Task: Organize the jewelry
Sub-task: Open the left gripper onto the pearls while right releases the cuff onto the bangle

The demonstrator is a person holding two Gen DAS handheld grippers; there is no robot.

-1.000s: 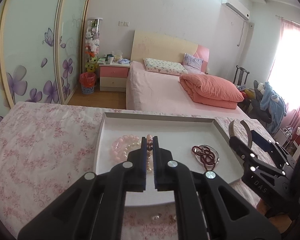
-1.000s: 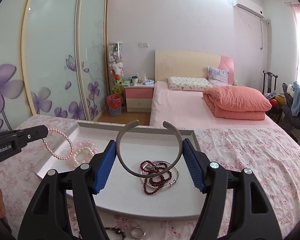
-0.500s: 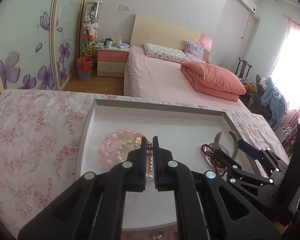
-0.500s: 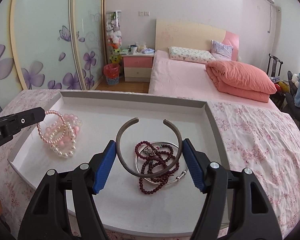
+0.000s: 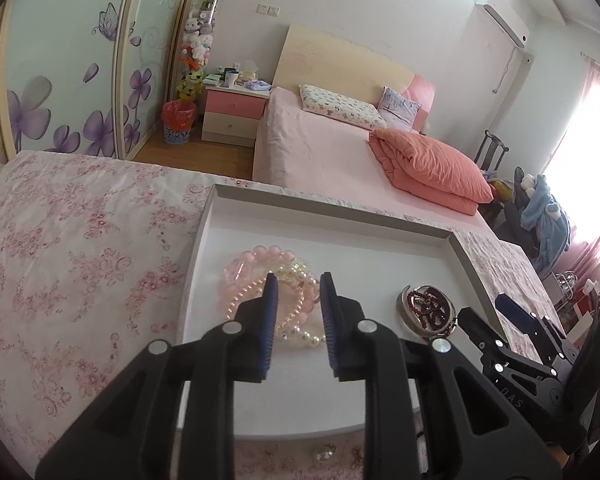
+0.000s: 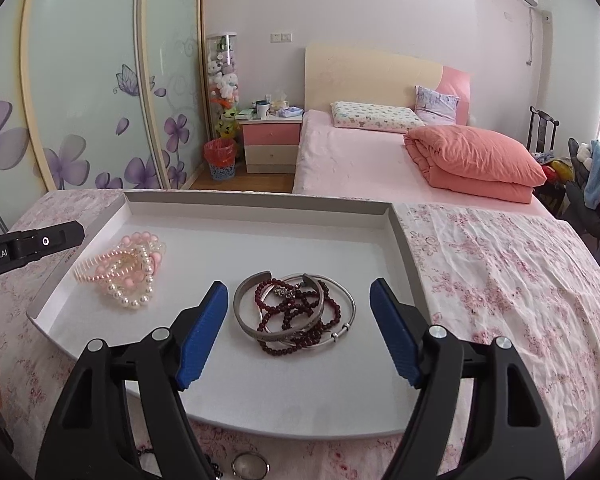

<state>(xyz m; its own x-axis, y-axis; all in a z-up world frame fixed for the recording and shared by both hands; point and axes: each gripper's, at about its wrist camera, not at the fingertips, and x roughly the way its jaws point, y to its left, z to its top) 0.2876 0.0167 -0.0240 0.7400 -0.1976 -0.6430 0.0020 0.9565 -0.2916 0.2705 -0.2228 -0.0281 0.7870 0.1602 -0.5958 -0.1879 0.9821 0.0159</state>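
A white tray (image 6: 260,248) lies on the floral cloth. At its left lies a heap of pink and pearl bead bracelets (image 6: 128,272), also in the left wrist view (image 5: 260,272). My left gripper (image 5: 298,292) is open and empty just above that heap. Near the tray's right lies a grey open cuff bangle (image 6: 248,320) on dark red beads (image 6: 296,308) and a thin silver bangle (image 6: 346,312); this pile shows in the left wrist view (image 5: 426,310) too. My right gripper (image 6: 300,304) is open and empty, its fingers either side of the pile.
A ring (image 6: 250,468) and dark beads (image 6: 216,468) lie on the floral cloth (image 6: 500,280) in front of the tray; a small pearl piece (image 5: 324,454) also lies there. A bed (image 6: 360,160) stands beyond the table.
My left gripper opened and let the pink pearl strand drop onto the bead heap. My right gripper opened wide and left the grey cuff lying on the red beads.
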